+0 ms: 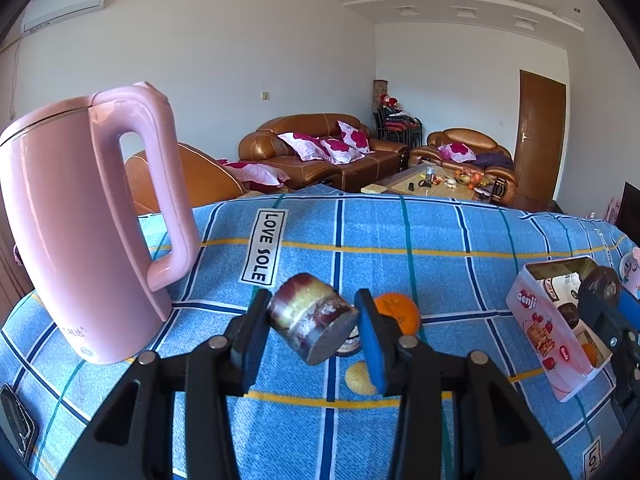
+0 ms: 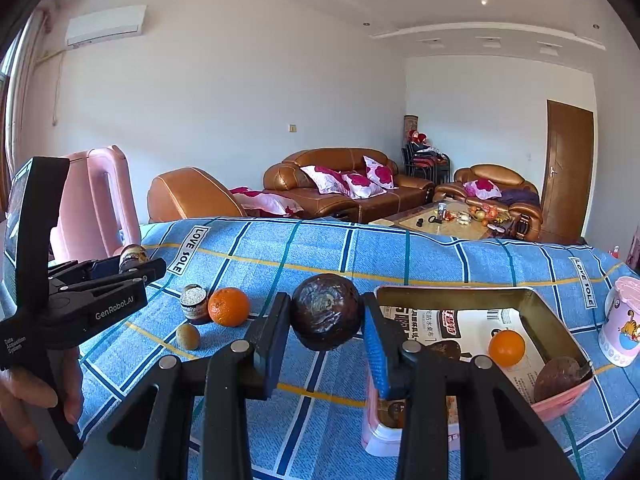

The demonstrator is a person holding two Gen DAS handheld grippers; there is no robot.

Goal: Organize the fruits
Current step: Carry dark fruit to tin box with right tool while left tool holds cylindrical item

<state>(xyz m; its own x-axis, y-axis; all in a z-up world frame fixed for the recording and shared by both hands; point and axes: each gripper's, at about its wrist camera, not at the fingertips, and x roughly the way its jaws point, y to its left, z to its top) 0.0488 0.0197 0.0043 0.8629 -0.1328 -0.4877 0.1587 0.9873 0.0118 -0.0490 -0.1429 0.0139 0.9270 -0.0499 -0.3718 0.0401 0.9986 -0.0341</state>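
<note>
My left gripper is shut on a short purple and yellow cane piece, held tilted above the blue checked cloth. Behind its right finger sits an orange. A small tan fruit lies below the gripper. My right gripper is shut on a dark round fruit, just left of the open pink tin. Inside the tin lie an orange and a dark fruit. On the cloth to the left rest a second cane piece, an orange and a tan fruit.
A tall pink kettle stands at the left of the table. A pink printed cup stands right of the tin. A hand holds the left gripper's handle. Sofas and a coffee table lie beyond the far edge.
</note>
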